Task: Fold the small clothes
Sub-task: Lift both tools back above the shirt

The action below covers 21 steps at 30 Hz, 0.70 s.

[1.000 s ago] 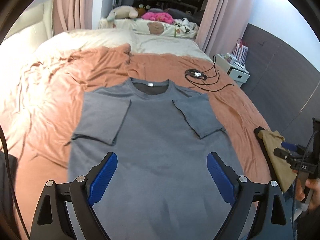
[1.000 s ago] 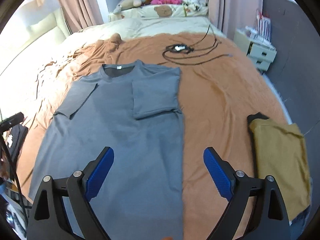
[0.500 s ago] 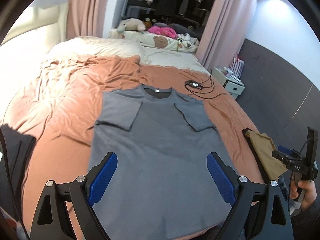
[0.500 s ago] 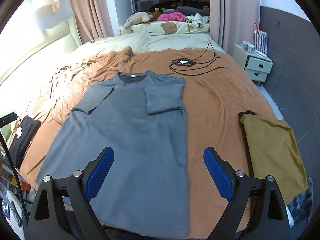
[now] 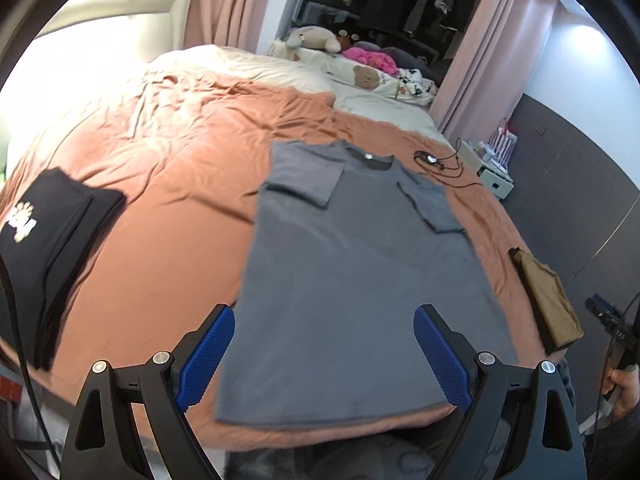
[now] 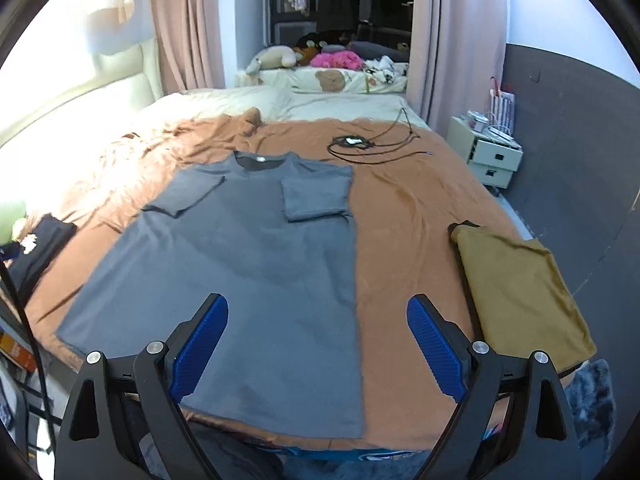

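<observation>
A grey T-shirt lies flat on the orange bedsheet with both short sleeves folded in over the chest. Its hem runs along the near edge of the bed. My left gripper hangs open above the hem with nothing between its blue pads. My right gripper is open too, over the shirt's lower right corner and the sheet beside it, holding nothing. The right gripper's body and the hand that holds it show at the right edge of the left wrist view.
A folded black garment lies at the bed's left edge. A folded mustard garment lies at the right edge. A black cable sits beyond the collar. A white bedside drawer unit stands to the right, pillows and soft toys at the far end.
Both grippers have drawn back from over the shirt toward the near edge of the bed. The shirt's hem and both folded piles have come into view. The shirt has not moved.
</observation>
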Tool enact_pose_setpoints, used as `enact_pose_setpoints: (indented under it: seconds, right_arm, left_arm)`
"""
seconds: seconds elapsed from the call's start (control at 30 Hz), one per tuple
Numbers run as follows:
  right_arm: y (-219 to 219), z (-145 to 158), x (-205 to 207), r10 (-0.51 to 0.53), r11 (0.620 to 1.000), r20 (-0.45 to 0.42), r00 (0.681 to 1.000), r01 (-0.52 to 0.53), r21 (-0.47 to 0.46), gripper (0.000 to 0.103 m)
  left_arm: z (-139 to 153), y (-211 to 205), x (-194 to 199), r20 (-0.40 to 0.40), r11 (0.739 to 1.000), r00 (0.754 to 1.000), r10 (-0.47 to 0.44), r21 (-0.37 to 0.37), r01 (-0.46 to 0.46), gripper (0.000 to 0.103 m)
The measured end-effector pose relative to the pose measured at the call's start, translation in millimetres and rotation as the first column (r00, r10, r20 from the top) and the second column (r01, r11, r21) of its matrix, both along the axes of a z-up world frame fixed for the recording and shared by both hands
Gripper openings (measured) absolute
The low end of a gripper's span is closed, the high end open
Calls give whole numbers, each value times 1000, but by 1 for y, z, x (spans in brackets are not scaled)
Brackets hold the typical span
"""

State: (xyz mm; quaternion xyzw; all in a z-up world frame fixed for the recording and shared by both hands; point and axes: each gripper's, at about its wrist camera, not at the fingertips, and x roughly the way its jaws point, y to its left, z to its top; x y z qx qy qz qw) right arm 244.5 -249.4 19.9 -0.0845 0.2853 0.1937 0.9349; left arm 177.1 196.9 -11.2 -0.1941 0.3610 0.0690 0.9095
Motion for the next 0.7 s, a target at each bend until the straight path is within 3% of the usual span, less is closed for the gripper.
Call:
enact_pose_setpoints:
  seconds: [0.07, 0.2, 0.3, 0.57, 0.7]
  right_arm:
    - [-9, -4, -10, -3, 1000, 3, 1000, 3, 15, 91]
    - [-20, -18, -19, -34, 999, -33, 999, 34, 7, 92]
    - [-24, -24, -21, -69, 998, -57, 996, 69, 6, 103]
    - [-47, -47, -15, -43, 989, -154, 987, 64, 134, 103]
    - [-64, -62, -7, -84, 979, -193, 978, 117, 168, 103]
  left_arm:
    - [-2, 3, -16, 17, 1000, 1000, -3, 5, 3, 92]
    - [-11, 1, -39, 19, 999, 1000, 17, 51, -18, 102]
    - [-19, -3, -49, 23, 999, 1000, 16, 48, -17, 103]
    - [-45, -20, -56, -22, 999, 1000, 2, 54, -1, 103]
    - [-59, -13, -57, -32, 999, 999, 39, 39, -38, 103]
